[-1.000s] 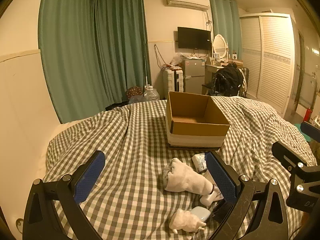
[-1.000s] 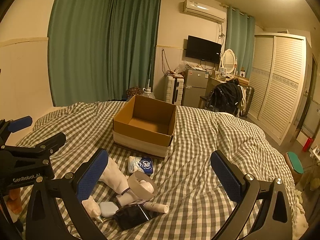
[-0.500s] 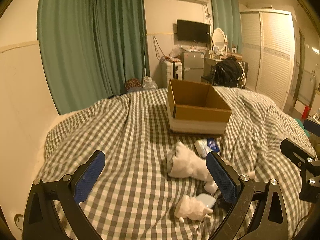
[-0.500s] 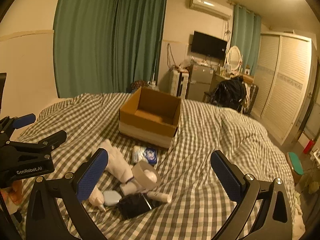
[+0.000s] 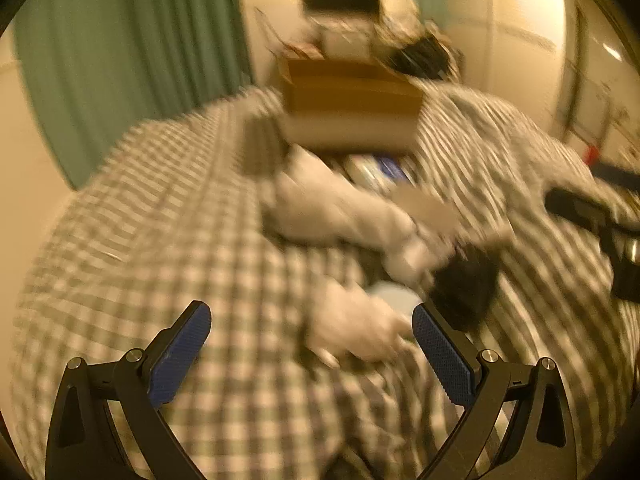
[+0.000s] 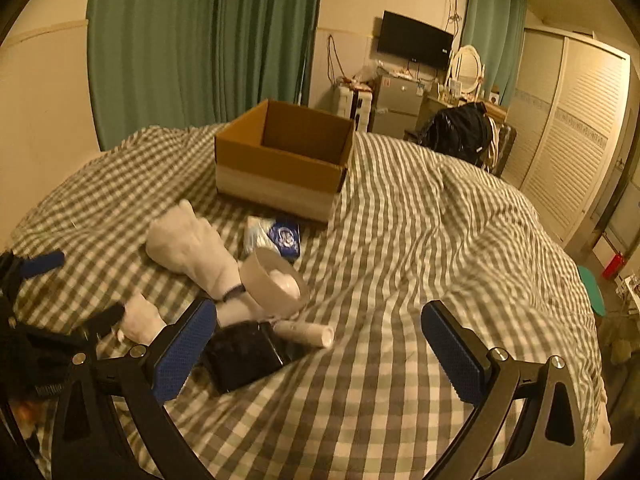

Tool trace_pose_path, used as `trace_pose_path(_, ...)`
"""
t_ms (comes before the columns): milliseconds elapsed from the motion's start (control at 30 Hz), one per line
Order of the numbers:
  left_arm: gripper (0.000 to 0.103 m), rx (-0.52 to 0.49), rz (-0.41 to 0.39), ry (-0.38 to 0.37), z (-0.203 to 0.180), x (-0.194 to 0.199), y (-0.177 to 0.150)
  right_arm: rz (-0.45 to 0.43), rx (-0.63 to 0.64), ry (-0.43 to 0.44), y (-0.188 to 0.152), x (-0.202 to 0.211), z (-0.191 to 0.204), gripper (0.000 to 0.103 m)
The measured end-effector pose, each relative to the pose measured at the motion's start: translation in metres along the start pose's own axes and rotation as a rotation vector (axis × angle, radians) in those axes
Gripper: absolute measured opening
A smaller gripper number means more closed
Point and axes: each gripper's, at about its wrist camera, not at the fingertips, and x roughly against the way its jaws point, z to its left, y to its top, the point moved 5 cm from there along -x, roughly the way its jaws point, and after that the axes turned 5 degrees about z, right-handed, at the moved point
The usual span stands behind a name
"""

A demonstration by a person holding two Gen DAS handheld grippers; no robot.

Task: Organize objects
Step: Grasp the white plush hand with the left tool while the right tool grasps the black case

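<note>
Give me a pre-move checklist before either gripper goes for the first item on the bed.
1. Left gripper open, nothing between the pads: ok.
2. Right gripper open, nothing between the pads: ok.
3. Cardboard box upright, top open: ok. Whether it holds anything: cannot tell, its floor is hidden.
4. Left wrist view sharp enough to aim: not ok, heavy motion blur.
5. Items separated for a single pick: not ok. White sock, tape roll, white tube and black case lie crowded together.
6. Grippers apart from each other: ok, left one sits at the far left edge of the right wrist view.
</note>
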Motion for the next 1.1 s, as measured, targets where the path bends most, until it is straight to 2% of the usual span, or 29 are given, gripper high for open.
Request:
trace_pose_path(200, 0.101, -0.061, 0.068, -0.021, -0.017, -0.03, -0.006, 0.015, 0.003, 0.005, -0.003, -0.005, 0.002, 0.103)
trace_pose_path(300, 0.083, -0.075, 0.106, -0.014, -0.02, -0.048, -0.008, 0.025, 0.0, 0.006, -0.004, -0.007, 0.003, 0.103)
trace_pose_path(333, 0.074, -0.068, 0.115, -0.037, -0.022, -0.054, -0.008, 0.029, -0.001, 0.006, -0.005, -0.008, 0.004, 0.103)
trace_pose_path(367, 0.071, -0.058, 0.117, -0.061, -0.023, -0.057, -0.008, 0.035, 0.0, 0.007, -0.006, -0.009, 0.004, 0.103)
trace_pose_path(500, 0.071, -0.05, 0.095, -0.052, -0.023, -0.053, -0.007, 0.057, 0.006, 0.012, -0.01, -0.012, 0.007, 0.103)
trace_pose_path(667, 0.071, 0.003, 0.003, -0.022, -0.002, -0.022, 0.006, 0.108, 0.021, 0.052, -0.023, -0.02, 0.017, 0.103)
trace_pose_path(800, 0.071, 0.026, -0.069, 0.044, 0.018, -0.002, 0.017, 0.168, 0.054, 0.104, -0.033, -0.031, 0.035, 0.103)
trace_pose_path(967, 0.071, 0.046, -0.087, 0.067, 0.032, 0.0, 0.025, 0.247, 0.099, 0.157, -0.035, -0.054, 0.054, 0.103)
trace_pose_path(1100, 0.071, 0.057, -0.076, 0.064, 0.036, -0.002, 0.025, 0.346, 0.083, 0.195, -0.036, -0.083, 0.059, 0.102)
